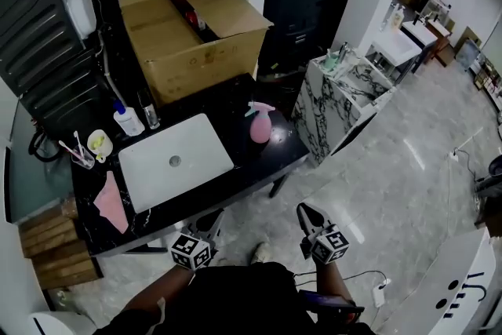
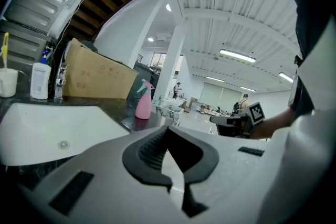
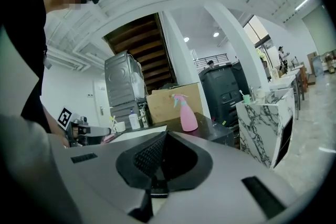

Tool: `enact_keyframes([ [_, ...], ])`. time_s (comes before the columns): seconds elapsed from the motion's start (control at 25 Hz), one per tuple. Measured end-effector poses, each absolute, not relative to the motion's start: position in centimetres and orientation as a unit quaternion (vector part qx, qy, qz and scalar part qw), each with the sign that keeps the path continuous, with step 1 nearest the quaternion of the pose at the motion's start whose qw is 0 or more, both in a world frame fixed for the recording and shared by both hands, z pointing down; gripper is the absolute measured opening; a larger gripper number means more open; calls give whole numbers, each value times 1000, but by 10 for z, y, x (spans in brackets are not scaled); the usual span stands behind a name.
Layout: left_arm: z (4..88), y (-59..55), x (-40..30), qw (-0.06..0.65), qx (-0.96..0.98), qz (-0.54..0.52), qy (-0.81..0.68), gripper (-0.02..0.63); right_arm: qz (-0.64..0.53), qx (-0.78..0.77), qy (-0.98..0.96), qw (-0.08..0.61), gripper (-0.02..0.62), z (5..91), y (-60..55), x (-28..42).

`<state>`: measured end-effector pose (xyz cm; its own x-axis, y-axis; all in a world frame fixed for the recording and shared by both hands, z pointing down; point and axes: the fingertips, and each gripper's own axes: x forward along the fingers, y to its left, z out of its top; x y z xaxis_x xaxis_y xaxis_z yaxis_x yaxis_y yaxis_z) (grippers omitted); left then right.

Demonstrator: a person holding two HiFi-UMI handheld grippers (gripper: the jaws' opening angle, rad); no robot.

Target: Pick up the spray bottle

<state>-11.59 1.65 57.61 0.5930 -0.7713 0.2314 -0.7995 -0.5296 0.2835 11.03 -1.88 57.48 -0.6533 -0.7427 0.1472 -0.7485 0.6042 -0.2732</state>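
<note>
Both tools hang short of the black counter [image 1: 263, 162], the left gripper [image 1: 209, 225] and right gripper [image 1: 307, 213] each with jaws together on nothing. Well beyond them, the pink spray bottle [image 1: 260, 122] stands upright on the counter, just right of the white sink [image 1: 149, 172].

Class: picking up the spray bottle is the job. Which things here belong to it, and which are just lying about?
Belong to the job:
pink spray bottle
left tongs
right tongs

Lying about:
cardboard box
white sink
pump bottle
cup
pink cloth
</note>
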Motion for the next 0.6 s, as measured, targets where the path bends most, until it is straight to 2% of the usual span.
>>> enact_keyframes([
  [0.6, 566, -41, -55, 170, 848, 50, -500, 8, 163, 339, -926, 6, 26, 578, -105, 145],
])
